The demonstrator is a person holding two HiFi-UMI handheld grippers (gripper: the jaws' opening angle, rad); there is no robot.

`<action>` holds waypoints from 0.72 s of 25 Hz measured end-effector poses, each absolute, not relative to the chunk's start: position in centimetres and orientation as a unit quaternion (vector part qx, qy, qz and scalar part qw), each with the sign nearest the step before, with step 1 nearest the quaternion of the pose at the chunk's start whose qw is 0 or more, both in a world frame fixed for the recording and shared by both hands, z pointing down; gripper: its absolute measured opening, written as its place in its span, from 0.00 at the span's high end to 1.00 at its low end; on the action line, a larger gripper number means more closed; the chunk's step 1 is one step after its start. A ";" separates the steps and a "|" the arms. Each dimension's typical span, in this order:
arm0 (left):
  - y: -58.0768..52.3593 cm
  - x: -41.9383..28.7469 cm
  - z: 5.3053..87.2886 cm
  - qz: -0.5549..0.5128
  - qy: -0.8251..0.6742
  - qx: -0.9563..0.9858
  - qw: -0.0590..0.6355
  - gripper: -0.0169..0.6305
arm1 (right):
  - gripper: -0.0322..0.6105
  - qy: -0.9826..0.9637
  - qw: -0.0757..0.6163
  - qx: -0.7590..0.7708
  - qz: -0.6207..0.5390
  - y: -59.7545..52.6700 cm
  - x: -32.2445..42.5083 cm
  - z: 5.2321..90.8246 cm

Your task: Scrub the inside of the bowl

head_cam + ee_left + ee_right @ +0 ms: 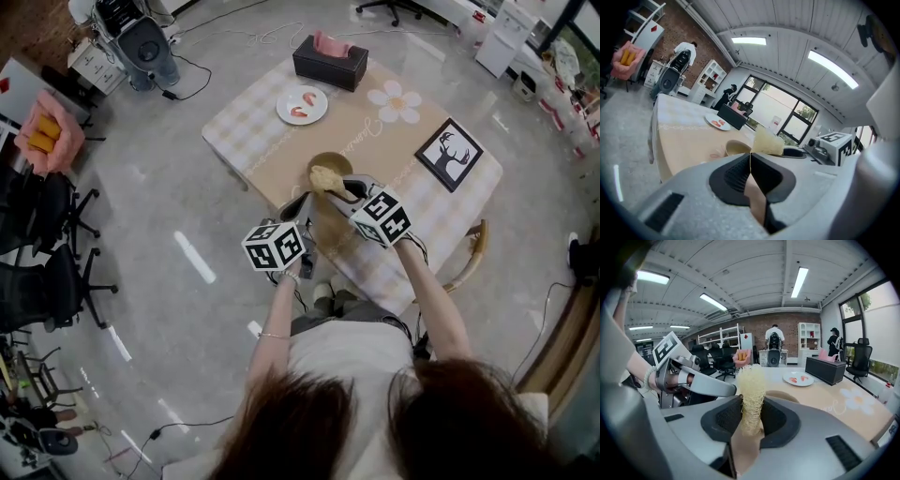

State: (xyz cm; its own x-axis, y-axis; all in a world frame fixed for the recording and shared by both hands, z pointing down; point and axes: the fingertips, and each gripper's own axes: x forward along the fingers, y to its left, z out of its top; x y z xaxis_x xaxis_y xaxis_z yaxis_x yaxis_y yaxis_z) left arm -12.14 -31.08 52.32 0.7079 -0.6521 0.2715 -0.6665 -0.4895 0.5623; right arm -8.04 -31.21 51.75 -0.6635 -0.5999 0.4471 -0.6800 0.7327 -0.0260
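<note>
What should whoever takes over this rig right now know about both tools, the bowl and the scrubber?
Left tool: shut, nothing between its jaws, close beside the bowl.
Right tool: shut on the loofah scrubber.
The bowl stands upright on the table, near the person's edge. In the head view the scrubber shows over its mouth; contact is unclear.
Done: scrubber gripped and brought to the bowl.
Left: scrub the inside. Steadying the bowl with the left tool would probably help.

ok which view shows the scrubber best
The right gripper view: the scrubber stands close up between the jaws, fibres clear. The head view shows a pale lump at the bowl; the left gripper view, a piece beyond its jaws.
</note>
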 end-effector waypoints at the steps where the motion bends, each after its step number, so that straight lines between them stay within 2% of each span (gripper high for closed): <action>1: -31.1 -12.3 52.2 0.011 -0.388 0.864 0.322 0.95 | 0.80 -0.908 0.202 0.354 0.100 -31.1 -8.0 51.7; 18: -30.6 -13.0 51.1 0.024 -0.431 0.876 0.216 0.95 | 0.80 -0.905 0.051 0.389 0.163 -29.9 -7.2 49.6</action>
